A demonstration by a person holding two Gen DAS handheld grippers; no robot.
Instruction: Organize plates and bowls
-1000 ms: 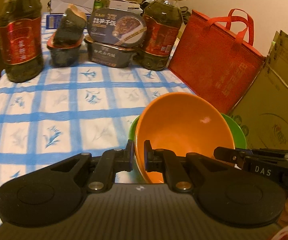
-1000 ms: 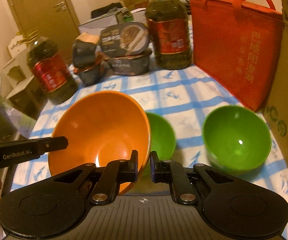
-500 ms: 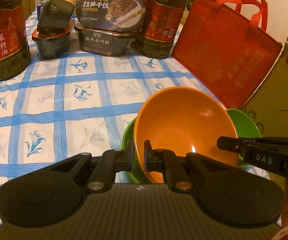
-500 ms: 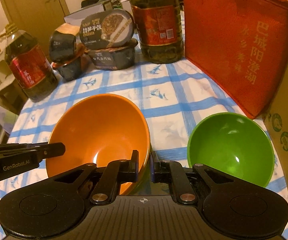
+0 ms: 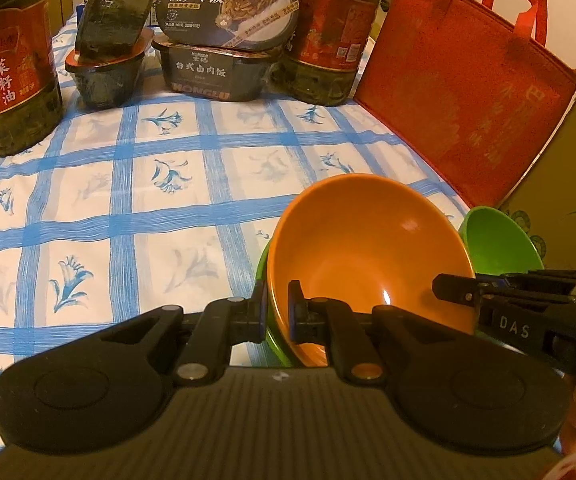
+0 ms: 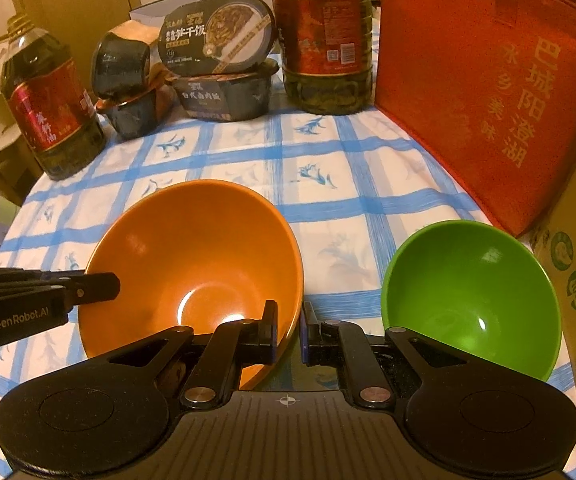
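An orange bowl (image 5: 367, 252) (image 6: 196, 268) sits nested in a small green bowl (image 5: 274, 340) whose rim shows under it in the left wrist view. My left gripper (image 5: 276, 312) is shut on the orange bowl's near-left rim. My right gripper (image 6: 289, 328) straddles the orange bowl's right rim with its fingers slightly parted, a gap showing. A second green bowl (image 6: 471, 296) (image 5: 495, 240) stands alone on the cloth to the right.
The blue-checked tablecloth (image 5: 128, 208) covers the table. Two oil bottles (image 6: 48, 108) (image 6: 321, 36), stacked dark food boxes (image 6: 224, 60) and a red bag (image 6: 499, 80) line the back and right. A cardboard box (image 5: 567, 184) stands at far right.
The orange bowl has come down from a tilted, raised pose onto the small green bowl. My right gripper's fingers have parted slightly on its rim. Both cameras moved lower and closer to the table.
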